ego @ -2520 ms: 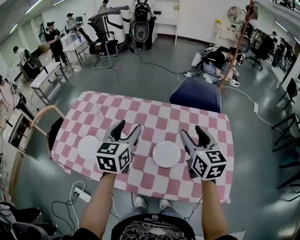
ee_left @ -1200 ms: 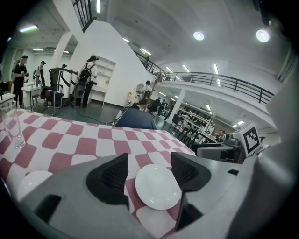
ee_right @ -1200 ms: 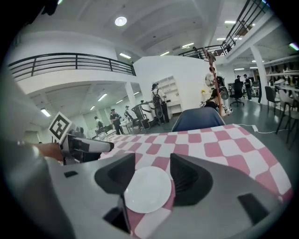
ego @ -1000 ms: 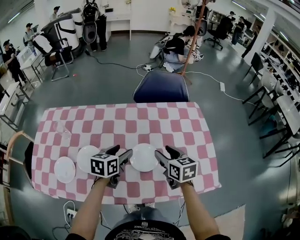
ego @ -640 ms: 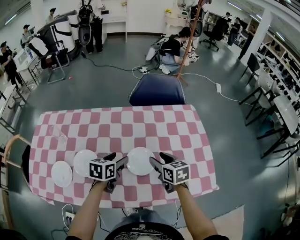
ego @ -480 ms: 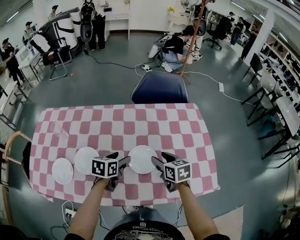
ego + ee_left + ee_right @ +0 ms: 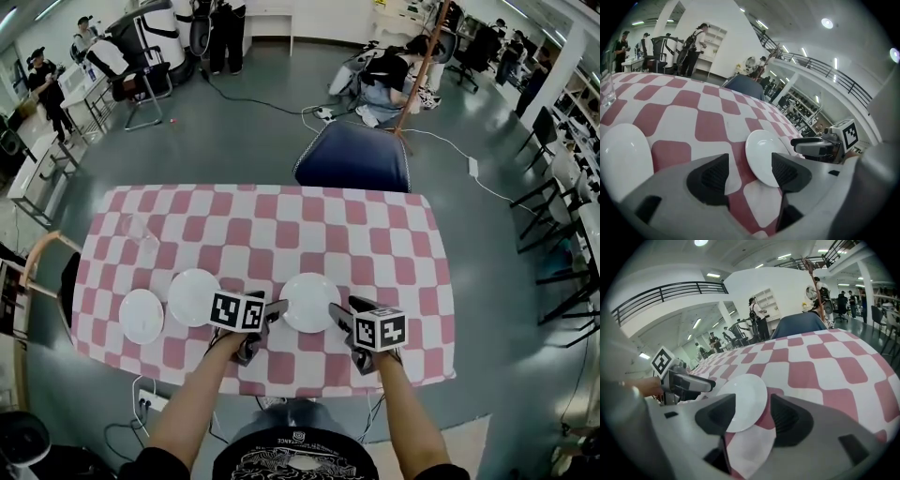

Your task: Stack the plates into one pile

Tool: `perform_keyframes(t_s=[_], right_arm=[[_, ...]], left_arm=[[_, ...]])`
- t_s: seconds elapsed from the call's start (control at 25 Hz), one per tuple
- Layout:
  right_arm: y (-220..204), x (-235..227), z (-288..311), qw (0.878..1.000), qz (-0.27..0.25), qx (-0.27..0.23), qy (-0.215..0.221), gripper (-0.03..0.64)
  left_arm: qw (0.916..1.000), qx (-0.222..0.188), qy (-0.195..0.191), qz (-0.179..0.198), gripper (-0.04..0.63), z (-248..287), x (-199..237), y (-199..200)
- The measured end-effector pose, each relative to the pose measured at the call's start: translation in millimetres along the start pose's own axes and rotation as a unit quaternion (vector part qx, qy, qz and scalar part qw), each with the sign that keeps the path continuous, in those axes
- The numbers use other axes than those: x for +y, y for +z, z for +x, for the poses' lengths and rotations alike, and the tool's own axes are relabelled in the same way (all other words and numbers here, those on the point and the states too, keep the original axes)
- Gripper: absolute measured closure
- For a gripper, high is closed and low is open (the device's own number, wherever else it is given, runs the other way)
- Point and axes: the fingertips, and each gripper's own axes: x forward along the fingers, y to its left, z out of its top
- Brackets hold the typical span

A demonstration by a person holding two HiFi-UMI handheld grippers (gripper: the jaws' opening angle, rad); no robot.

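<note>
The right-hand plate [image 7: 310, 302] lies flat near the front edge of the checked counter [image 7: 394, 244], directly between your two claws. The middle plate [image 7: 194, 297] and the small plate [image 7: 142, 315] sit apart to its left, so nothing is stacked yet.

Your left claw [image 7: 745, 176] is released, its pads wide apart over bare cloth. The right-hand plate lies just ahead and to its right. Your right claw [image 7: 752, 420] is also released and empty, with that same plate just ahead and to its left.

Both claws look about equally near the plate. Being round, it gives you no preferred axis, so I'd take it by whichever part of the rim faces the claw you choose.
</note>
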Motion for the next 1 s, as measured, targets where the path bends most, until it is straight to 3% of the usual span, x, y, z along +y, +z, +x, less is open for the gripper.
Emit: perform_keyframes(t_s=[0.64,0.76,1.0], right_arm=[[-18.5,-6.3,22.2,0.997,0.054,0.051,0.008,0.39],[-20.7,-7.7,23.0,0.997,0.056,0.054,0.006,0.409],[-21.7,-13.0,24.7,0.996,0.063,0.059,-0.007,0.486]], left_arm=[[0.9988,0.02,0.0,-0.045,0.397,18.1,2.6,-7.3],[0.9986,0.025,-0.006,-0.046,0.411,20.6,-0.8,-10.6],[0.9981,0.028,-0.01,-0.055,0.517,27.0,-2.2,-14.4]])
